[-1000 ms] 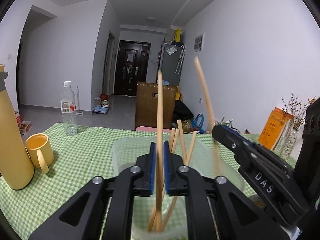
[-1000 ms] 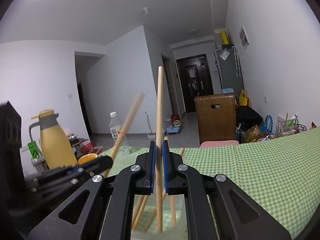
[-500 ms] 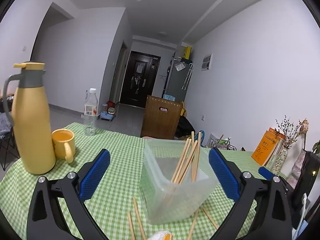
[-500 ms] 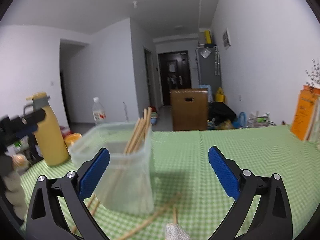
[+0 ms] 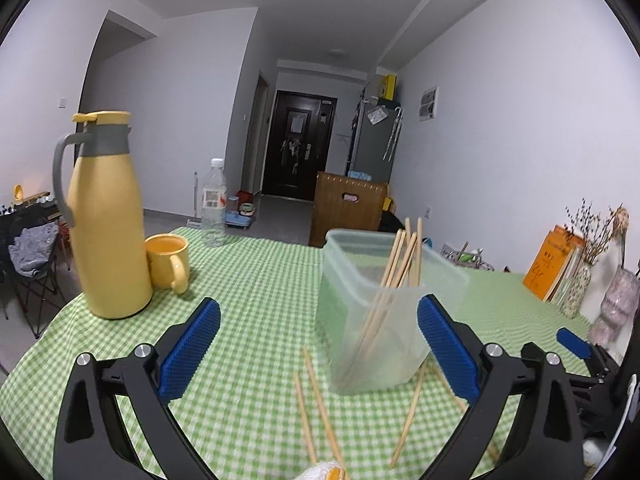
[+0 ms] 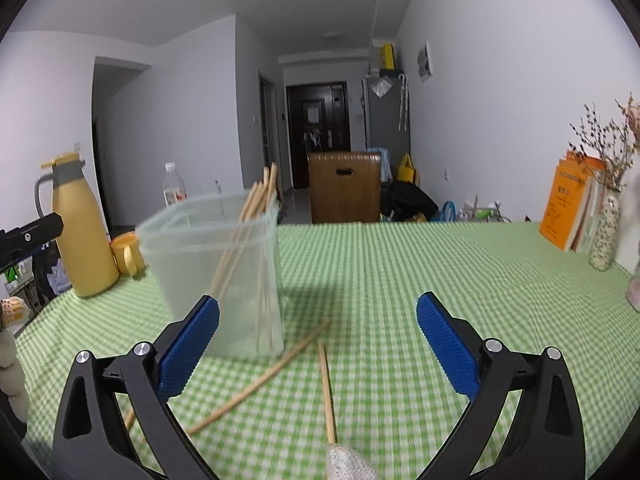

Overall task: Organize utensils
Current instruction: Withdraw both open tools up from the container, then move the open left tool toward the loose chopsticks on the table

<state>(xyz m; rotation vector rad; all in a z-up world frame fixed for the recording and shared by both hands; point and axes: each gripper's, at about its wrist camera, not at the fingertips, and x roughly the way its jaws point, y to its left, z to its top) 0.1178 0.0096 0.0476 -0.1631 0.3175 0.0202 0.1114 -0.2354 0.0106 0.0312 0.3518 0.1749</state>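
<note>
Several chopsticks lie on the green checked tablecloth beside the container.

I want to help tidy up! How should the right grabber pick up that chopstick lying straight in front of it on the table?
Probably near its middle, coming straight down from above. The chopstick lies flat on the tablecloth, pointing away from the open right gripper, so one finger can drop on each long side. It is thin and touches nothing, though another loose chopstick lies close on its left.
</note>
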